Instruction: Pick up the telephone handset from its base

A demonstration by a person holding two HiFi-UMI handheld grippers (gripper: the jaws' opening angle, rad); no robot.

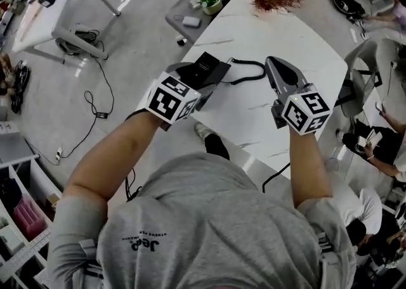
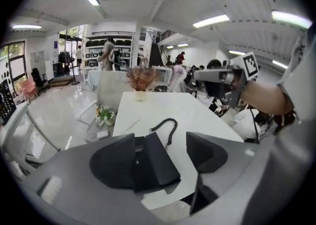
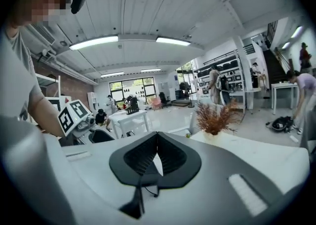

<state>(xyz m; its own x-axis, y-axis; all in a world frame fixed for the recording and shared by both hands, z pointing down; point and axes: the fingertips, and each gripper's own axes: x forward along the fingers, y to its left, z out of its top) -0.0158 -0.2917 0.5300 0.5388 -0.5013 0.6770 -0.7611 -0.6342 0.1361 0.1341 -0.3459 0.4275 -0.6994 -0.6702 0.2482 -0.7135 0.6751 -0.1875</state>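
Currently the left gripper (image 2: 161, 145) is holding its jaws wide apart, gripping nothing. Between them the black telephone (image 2: 148, 162) is sitting low in the centre of the left gripper view, much closer to the jaw at the frame's left than to the one at the right. The handset (image 2: 159, 157) is resting on its base (image 2: 138, 170) as one dark block, and where one ends and the other begins is not clear. A coiled cord (image 2: 170, 125) is running from the block up toward the middle of the frame, across the white table (image 2: 197, 113).

The right gripper (image 3: 157, 136) is keeping its jaws clenched together on nothing. In the head view it is hovering over the table to the right of the telephone, well apart from it.

Several risks are showing here. The telephone is lying off centre, so closing the jaws may shove it sideways instead of grasping it. It is also sitting near the table's edge at the head view's centre left, and a push could tip it off. Jaws reaching too deep could be pinching the base along with the handset and lifting both. With nothing steadying the base, the cord may drag it once the handset rises.
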